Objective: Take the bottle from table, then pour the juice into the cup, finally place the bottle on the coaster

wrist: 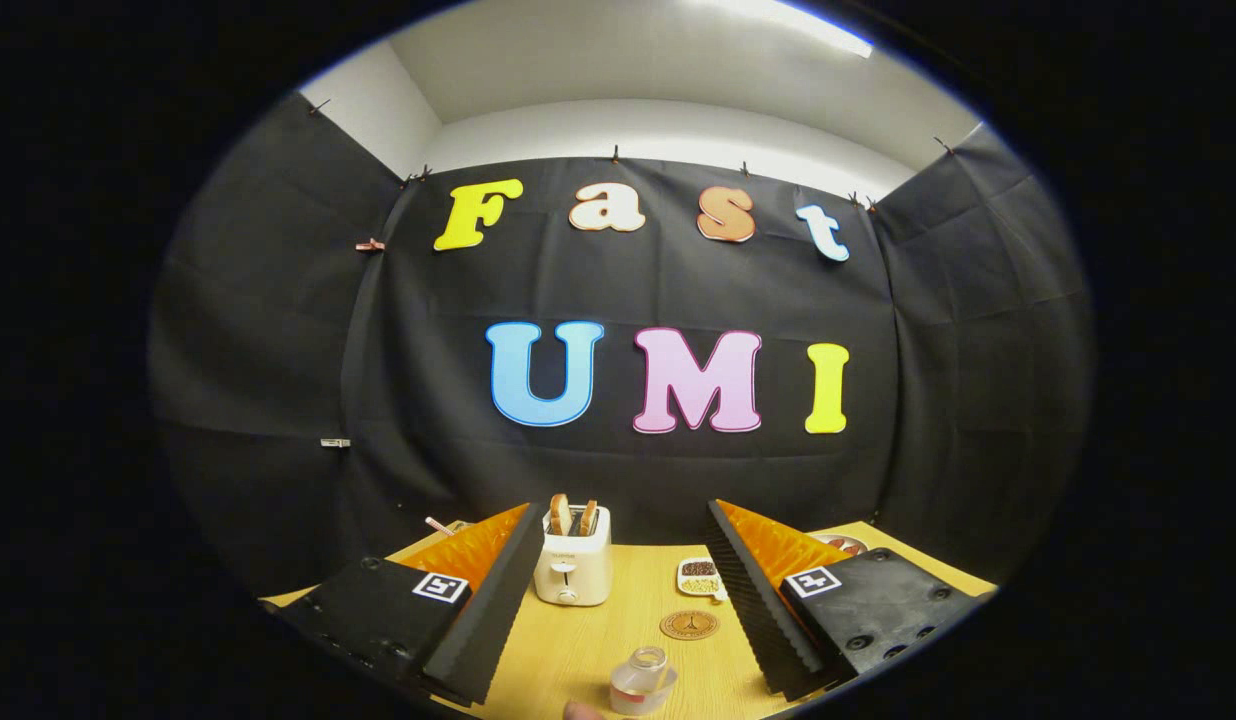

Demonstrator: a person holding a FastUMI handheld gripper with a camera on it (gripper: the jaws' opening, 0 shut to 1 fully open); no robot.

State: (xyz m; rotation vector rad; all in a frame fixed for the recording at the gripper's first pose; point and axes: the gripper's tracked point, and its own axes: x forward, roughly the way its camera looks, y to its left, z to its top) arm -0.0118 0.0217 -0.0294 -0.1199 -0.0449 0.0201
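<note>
On the wooden bench, a white toaster with two slices of toast stands beyond the left finger. The gripper is spread wide, holding nothing. Between its fingers, nearest the camera, stands a clear bottle; the round coaster lies just beyond it, and a small dish farther right.

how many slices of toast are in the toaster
2: both toast slices stand side by side in the toaster's slots, one left, one right, beyond the open hand-held gripper. More could sit lower in the slots, hidden.
</note>
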